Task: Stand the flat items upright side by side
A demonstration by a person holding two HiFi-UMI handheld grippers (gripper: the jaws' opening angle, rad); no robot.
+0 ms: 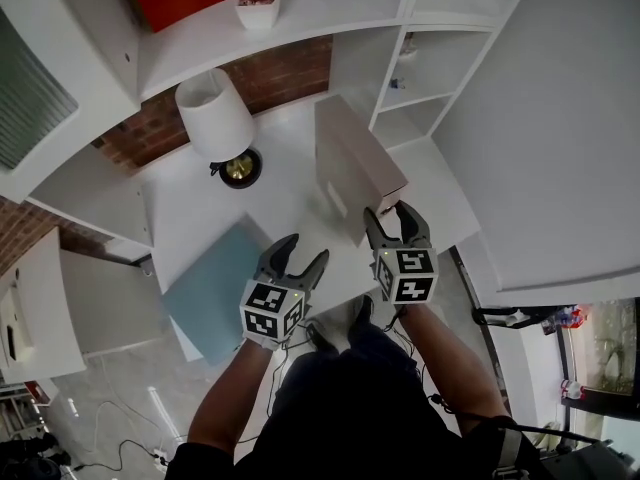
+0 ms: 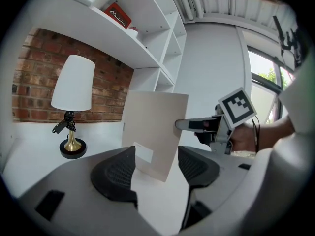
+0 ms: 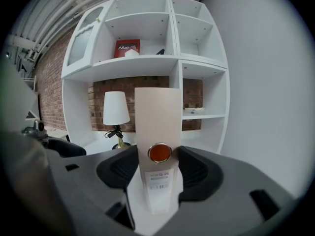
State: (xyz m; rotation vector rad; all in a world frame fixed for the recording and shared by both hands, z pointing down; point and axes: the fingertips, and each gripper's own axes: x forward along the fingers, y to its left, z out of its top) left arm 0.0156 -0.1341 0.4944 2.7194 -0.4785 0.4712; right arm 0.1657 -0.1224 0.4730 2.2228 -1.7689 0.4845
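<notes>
We saw the right tongs (image 1: 392,213) (image 3: 160,166) clamped on the narrow spine of a tall beige cardboard binder (image 1: 350,158) (image 3: 157,117). Both dark pads pressed its sides level with the orange, metal-rimmed finger hole (image 3: 160,153), with a white label just below that. The binder stood on edge on the white desk (image 1: 190,218), stretching straight ahead of those tongs with its spine turned back toward them.

The left tongs (image 1: 305,250) (image 2: 156,163) sat just left of the right pair, jaws apart and holding nothing. Ahead of them and slightly to their right, the binder's broad face (image 2: 155,132) rose, with the right tongs (image 2: 197,125) reaching in at its near edge.

A flat pale blue folder (image 1: 215,288) lay on the desk just to the left of the left tongs, one corner beside them. Farther ahead of the left tongs stood a brass-stemmed lamp with a white shade (image 1: 215,118) (image 2: 73,85) against a red brick wall (image 2: 29,77). On a shelf of the white shelving unit (image 3: 147,63) above it rested a red book (image 3: 127,48).
</notes>
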